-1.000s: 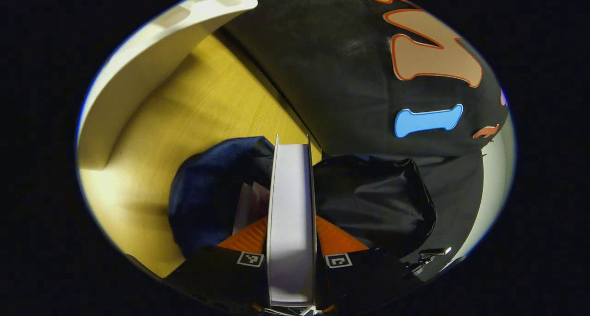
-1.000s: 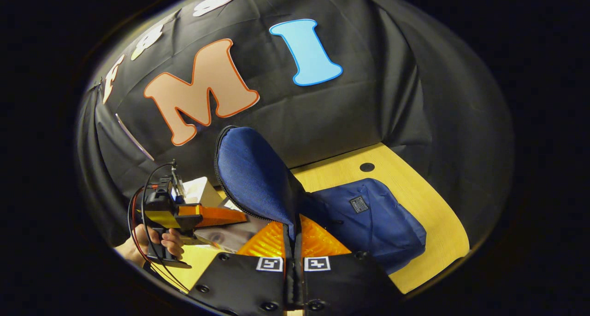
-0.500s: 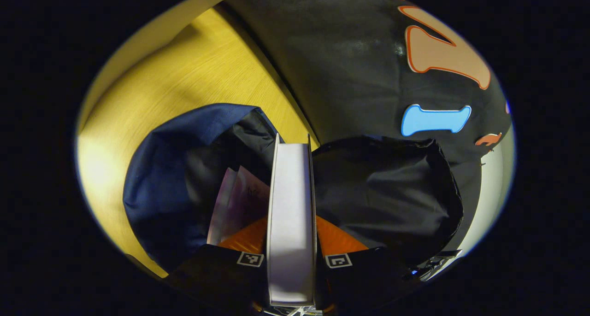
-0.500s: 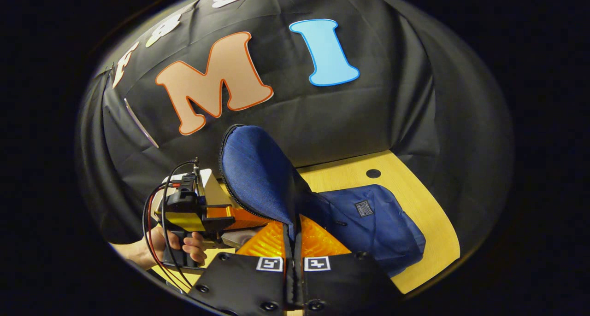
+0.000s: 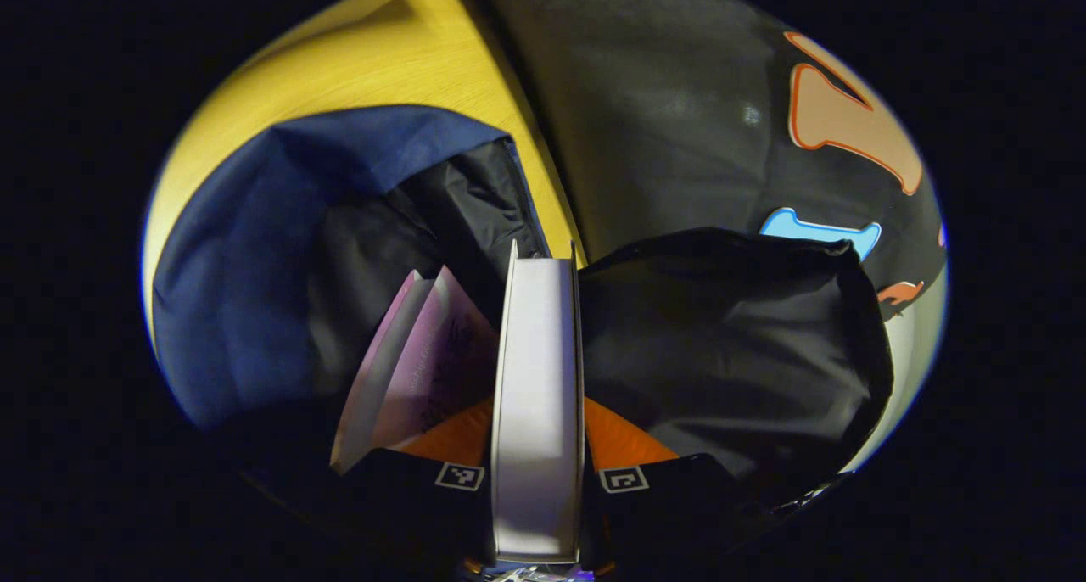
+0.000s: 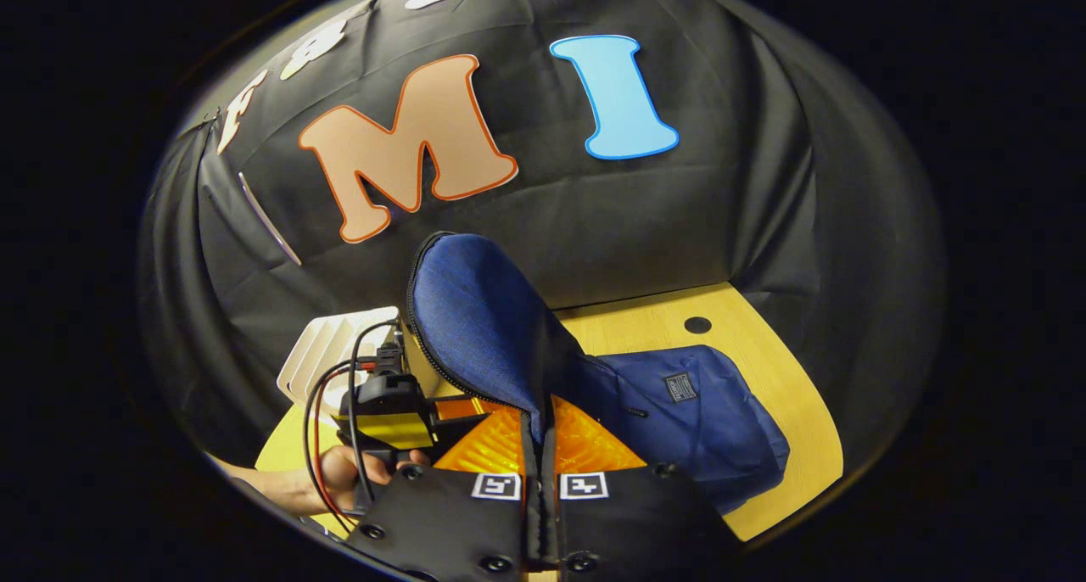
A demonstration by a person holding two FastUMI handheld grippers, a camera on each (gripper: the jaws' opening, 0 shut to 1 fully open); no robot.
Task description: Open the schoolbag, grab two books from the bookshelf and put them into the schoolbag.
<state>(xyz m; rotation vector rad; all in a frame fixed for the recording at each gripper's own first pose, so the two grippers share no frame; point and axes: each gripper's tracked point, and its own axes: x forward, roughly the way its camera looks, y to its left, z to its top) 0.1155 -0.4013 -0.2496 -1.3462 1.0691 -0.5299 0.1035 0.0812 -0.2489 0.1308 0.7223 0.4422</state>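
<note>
Books: two, one (image 5: pixel 536 395) clamped, one (image 5: pixel 424 366) inside schoolbag (image 5: pixel 254 260).

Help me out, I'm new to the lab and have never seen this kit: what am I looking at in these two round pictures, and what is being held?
There is no robot arm here. A person holds a two-finger gripper in each hand, and a fisheye camera on each gripper looks forward along its fingers.

In the left gripper view, the left gripper is shut on a white book, held edge-on above the open schoolbag. A purple book already stands inside, against the dark lining.

In the right gripper view, the right gripper pinches the schoolbag's flap and holds it up, which keeps the mouth open. To the left you see the other gripper with the hand holding it, and a white bookshelf behind.

Everything sits on a yellow wooden table.
</note>
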